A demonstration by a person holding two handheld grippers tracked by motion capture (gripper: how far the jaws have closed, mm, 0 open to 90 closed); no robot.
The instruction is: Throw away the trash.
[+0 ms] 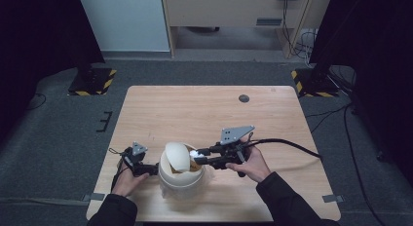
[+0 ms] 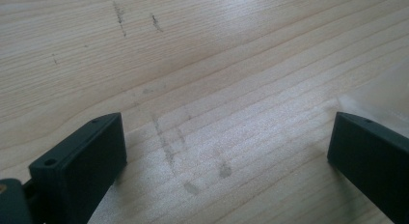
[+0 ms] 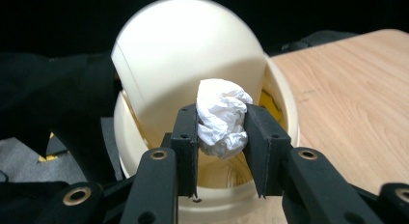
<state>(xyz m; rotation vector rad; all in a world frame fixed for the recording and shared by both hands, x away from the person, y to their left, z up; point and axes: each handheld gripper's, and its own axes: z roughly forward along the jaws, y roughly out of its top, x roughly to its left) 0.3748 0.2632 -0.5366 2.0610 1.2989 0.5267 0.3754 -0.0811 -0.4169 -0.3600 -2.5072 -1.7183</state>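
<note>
Your right gripper [image 3: 221, 137] is clamping a crumpled white paper wad [image 3: 222, 119] between its two black jaws, which are pressing on it from both sides. You are holding that wad over the open mouth of the cream bin [image 3: 284, 113], right in front of the bin's domed swing lid [image 3: 188, 64], which is tilting back into the opening; the wad is sitting just beside the lid, and whether the two are touching cannot be told. In the high view the bin [image 1: 181, 184] is standing near your edge of the wooden table [image 1: 204, 109], between your two hands, with your right gripper [image 1: 197, 157] reaching in from the right. Your left gripper [image 2: 226, 151] is standing with its jaws wide apart over bare wood, gripping nothing, and in the high view it [image 1: 152, 170] is lying against the bin's left side.
</note>
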